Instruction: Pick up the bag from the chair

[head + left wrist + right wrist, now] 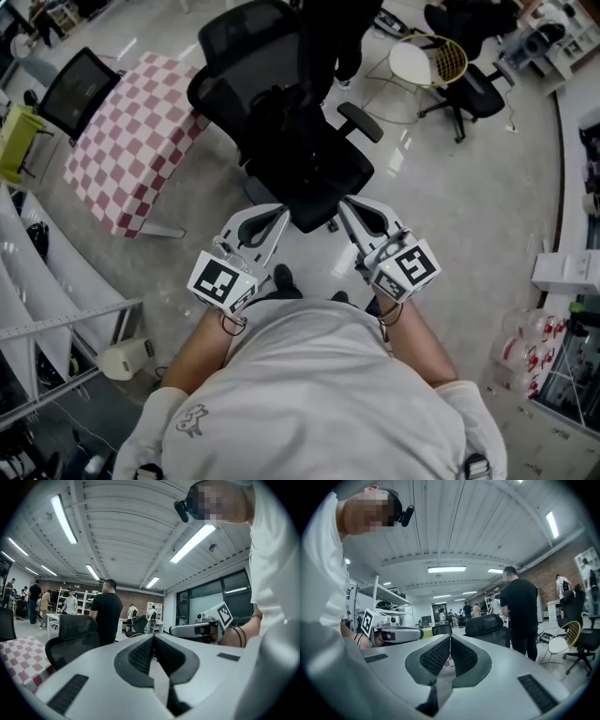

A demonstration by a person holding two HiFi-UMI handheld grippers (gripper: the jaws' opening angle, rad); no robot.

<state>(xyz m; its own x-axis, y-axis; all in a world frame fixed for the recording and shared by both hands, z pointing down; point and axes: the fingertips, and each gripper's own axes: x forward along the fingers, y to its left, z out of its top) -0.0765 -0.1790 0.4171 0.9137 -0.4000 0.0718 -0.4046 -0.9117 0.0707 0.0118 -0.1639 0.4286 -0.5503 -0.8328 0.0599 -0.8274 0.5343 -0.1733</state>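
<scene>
Presently, the left claw point(282, 214) and the right claw point(343, 202) were both closed and empty. Each sat at a front corner of the chair point(314, 169) seat, about equally near it. The bag point(289, 117) appeared to be the dark mass farther back on that seat, against the backrest and straight ahead of both claws; black on black, its outline, long axis and handles could not be made out.

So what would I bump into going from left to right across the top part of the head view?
Yellow-green thing → red-and-white checkered table → black office chair → white round seat with a yellow wire back.
</scene>
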